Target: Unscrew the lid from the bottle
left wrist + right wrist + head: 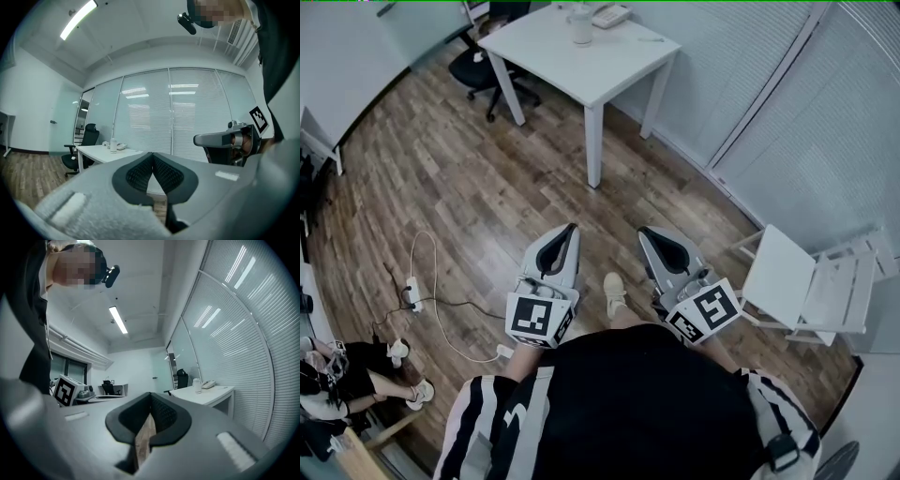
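While bottle [581,25] stands on white table [605,61], contents unseen, left gripper [570,232], right gripper [649,234] both closed, empty.

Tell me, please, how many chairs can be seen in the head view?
2: a black office chair at the far-left side of the white table, and a white folding chair near the blinds on the right. Others may be hidden or out of frame.
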{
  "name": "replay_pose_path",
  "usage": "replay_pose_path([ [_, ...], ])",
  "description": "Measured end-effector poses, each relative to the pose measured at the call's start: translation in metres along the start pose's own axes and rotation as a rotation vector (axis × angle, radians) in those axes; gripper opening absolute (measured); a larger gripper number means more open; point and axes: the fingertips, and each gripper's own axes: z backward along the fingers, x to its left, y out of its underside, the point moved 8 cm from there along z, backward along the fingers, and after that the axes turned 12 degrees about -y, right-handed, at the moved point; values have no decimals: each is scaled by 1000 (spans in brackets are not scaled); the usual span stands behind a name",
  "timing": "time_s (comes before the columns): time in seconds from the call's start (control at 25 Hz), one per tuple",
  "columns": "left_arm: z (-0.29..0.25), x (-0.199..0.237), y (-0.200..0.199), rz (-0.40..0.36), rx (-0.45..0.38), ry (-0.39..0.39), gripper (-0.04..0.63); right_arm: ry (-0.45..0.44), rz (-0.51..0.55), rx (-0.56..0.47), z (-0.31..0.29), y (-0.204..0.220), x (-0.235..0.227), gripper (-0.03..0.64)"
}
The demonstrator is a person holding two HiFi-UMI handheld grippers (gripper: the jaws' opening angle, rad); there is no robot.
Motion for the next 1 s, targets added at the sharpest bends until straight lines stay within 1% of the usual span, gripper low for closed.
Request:
replay_pose_path([
  [0.28,-57,14,-15,-6,16,-17,2,-15,1,9,-32,-10,-53,2],
  [0.44,-90,23,-19,0,-13,-24,3,-31,11,11,-51,-18,-83,2],
  [0.56,-112,22,-23,-6,-8,-29,2,-43,12,9,-60,-20,-105,2],
  [0.64,-128,20,-22,-10,-10,-29,2,-47,10,7,-64,-21,-123,2],
  [0.8,-157,19,-22,-6,20,-54,3,-70,0,14,-77,-16,-154,2],
  [0.92,-166,22,-10,-4,3,-49,2,-86,-12,32,-83,-9,-169,2],
  [1.0,-170,27,-4,2,6,-64,3,-91,-20,43,-88,-5,-177,2],
])
